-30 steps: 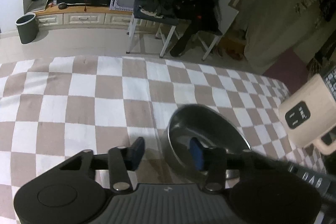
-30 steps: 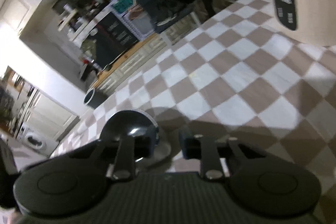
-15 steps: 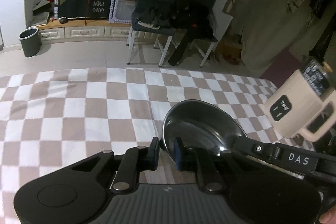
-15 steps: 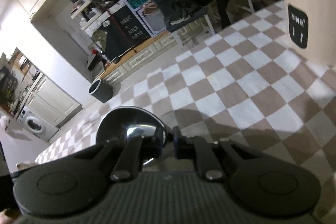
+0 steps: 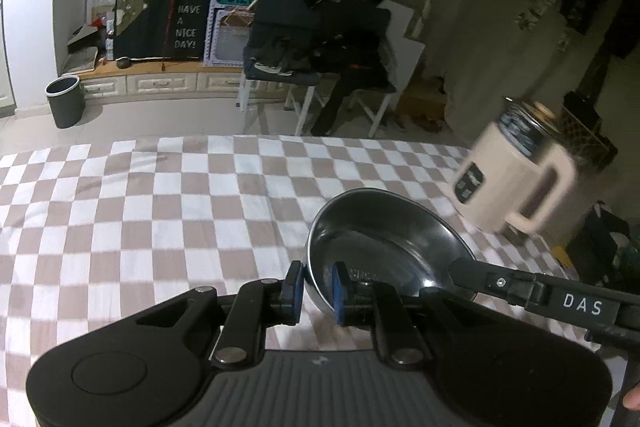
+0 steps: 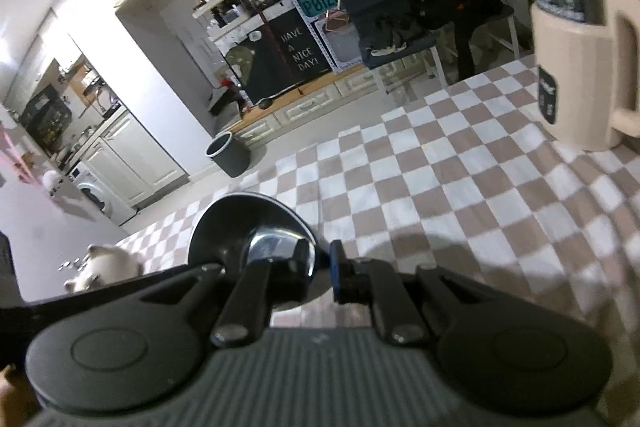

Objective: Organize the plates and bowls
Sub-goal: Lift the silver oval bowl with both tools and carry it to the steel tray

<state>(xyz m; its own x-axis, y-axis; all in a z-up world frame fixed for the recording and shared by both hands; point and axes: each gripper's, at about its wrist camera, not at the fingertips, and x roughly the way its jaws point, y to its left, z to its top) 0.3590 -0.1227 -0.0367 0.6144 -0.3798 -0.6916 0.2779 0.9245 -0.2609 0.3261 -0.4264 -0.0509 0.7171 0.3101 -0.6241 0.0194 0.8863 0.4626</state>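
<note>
A shiny steel bowl (image 5: 384, 243) hangs a little above the checked tablecloth (image 5: 160, 207), held from both sides. My left gripper (image 5: 316, 281) is shut on its left rim, one blue pad inside and one outside. A black finger of my right gripper (image 5: 500, 281), marked DAS, reaches in at the bowl's right rim. In the right wrist view the bowl (image 6: 248, 227) sits to the left, and my right gripper (image 6: 322, 269) is shut on its near right rim.
A cream jug with a dark lid (image 5: 516, 179) (image 6: 580, 67) stands on the cloth at the right. A blurred pale object (image 6: 108, 263) lies low at the left. Beyond the table are a chair with clothes (image 5: 304, 59), a grey bin (image 5: 64, 101) and low cabinets.
Both grippers closed on the bowl's rim, the left from wide open. Both have since risen with the bowl, off the cloth, and more of the room shows.
</note>
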